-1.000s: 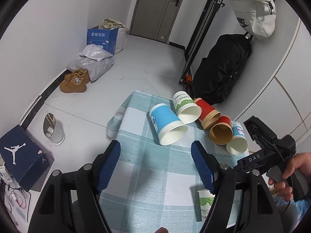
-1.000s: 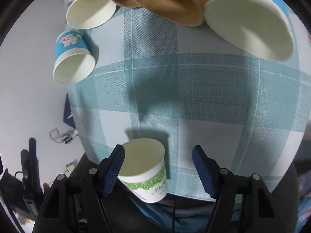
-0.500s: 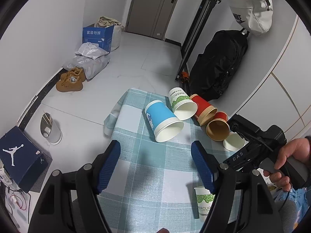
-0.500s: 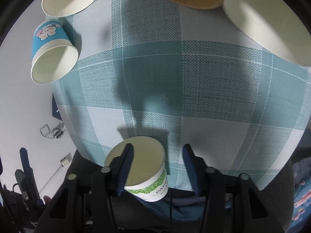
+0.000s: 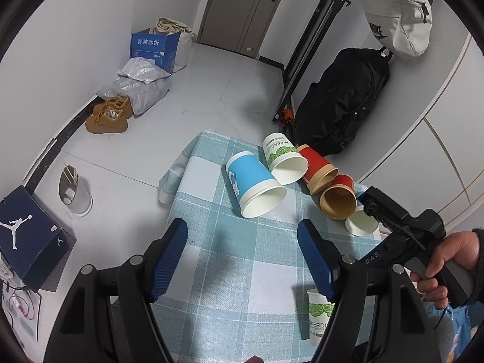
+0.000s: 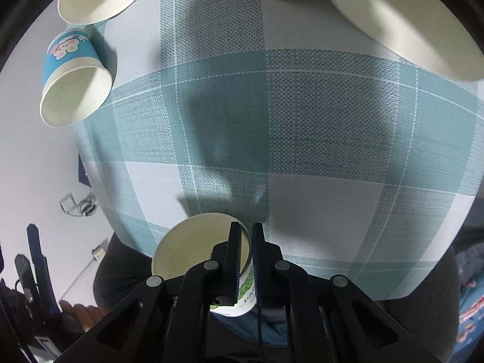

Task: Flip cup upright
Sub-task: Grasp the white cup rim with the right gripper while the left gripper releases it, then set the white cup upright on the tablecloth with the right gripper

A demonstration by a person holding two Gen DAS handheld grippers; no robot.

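Observation:
A white paper cup with green print [image 6: 193, 242] stands upright at the near edge of the checked tablecloth [image 6: 302, 127]; it also shows in the left wrist view [image 5: 317, 311]. My right gripper [image 6: 245, 242] is shut on its rim, one finger inside and one outside. My left gripper [image 5: 242, 257] is open and empty above the cloth [image 5: 242, 272]. Several cups lie on their sides at the far end: a big blue one [image 5: 254, 187], a white-green one [image 5: 284, 157], two red-brown ones [image 5: 317, 166] and a small blue one [image 6: 72, 75].
A black backpack [image 5: 341, 103] and white bag [image 5: 399, 18] hang by the wall on the right. Shoes [image 5: 109, 115], bags and a blue box [image 5: 154, 48] lie on the floor left. A shoe box [image 5: 27, 236] sits at near left.
My right gripper went from wide open to shut on the upright cup's rim, and it moved closer over the cloth. The left gripper stayed open.

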